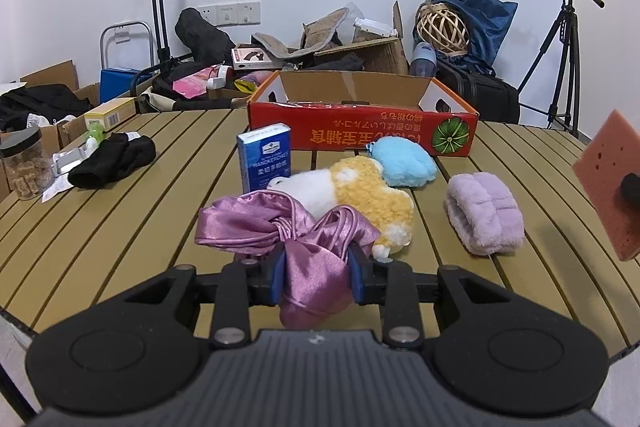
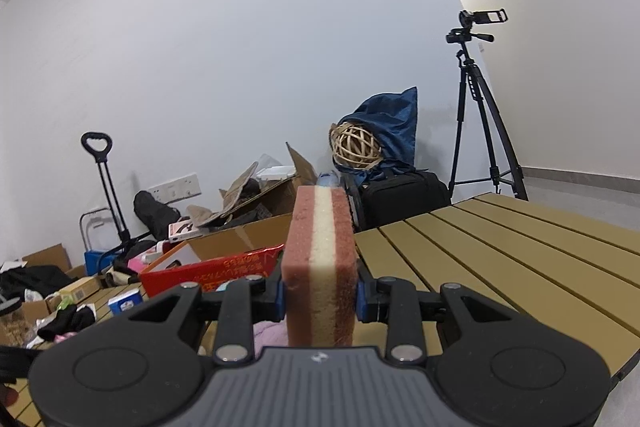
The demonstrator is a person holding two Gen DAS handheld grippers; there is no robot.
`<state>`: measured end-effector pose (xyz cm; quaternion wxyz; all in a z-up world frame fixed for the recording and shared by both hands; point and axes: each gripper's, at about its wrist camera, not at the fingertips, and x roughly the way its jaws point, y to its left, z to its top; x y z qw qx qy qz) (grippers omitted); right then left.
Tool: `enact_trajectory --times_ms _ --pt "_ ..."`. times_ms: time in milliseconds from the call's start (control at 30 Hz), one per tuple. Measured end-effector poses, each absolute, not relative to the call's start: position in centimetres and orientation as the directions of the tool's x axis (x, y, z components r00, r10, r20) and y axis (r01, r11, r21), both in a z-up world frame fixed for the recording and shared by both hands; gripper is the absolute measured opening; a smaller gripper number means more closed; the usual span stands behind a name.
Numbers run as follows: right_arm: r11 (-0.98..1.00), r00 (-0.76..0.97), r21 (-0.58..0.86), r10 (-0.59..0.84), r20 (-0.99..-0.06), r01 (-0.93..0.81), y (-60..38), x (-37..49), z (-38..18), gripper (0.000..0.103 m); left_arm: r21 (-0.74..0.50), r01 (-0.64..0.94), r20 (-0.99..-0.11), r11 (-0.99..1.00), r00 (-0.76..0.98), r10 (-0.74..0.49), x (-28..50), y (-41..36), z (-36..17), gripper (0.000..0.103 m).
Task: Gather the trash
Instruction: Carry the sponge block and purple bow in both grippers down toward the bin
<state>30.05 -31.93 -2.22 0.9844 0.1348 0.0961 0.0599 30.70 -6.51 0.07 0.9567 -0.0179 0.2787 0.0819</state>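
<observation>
My left gripper point(image 1: 318, 273) is shut on a shiny purple satin cloth point(image 1: 280, 227), held just above the slatted table point(image 1: 120, 219). Beyond it lie a yellow-and-white plush toy point(image 1: 360, 195), a light blue plush point(image 1: 406, 161), a lilac fluffy band point(image 1: 484, 213) and a blue handkerchief box point(image 1: 264, 155). An open red cardboard box point(image 1: 360, 129) stands at the table's far side. My right gripper point(image 2: 320, 301) is shut on a pink-and-cream sponge point(image 2: 320, 267), held upright above the table; the same sponge point(image 1: 608, 187) shows at the right edge of the left wrist view.
Black socks point(image 1: 114, 161), a jar of brown cubes point(image 1: 26, 163) and a yellow box point(image 1: 110, 111) sit on the table's left side. Behind the table are cardboard boxes, a trolley point(image 1: 156, 7), a black suitcase point(image 1: 480, 95) and a tripod with camera point(image 1: 568, 51).
</observation>
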Motion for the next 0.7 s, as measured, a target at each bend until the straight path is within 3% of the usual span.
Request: enact_trajectory --times_ms 700 --pt "0.960 0.947 0.177 0.252 -0.199 -0.218 -28.6 24.6 -3.5 0.030 0.040 -0.128 -0.473 0.991 0.871 0.132 20.8 -4.8 1.6 0.031"
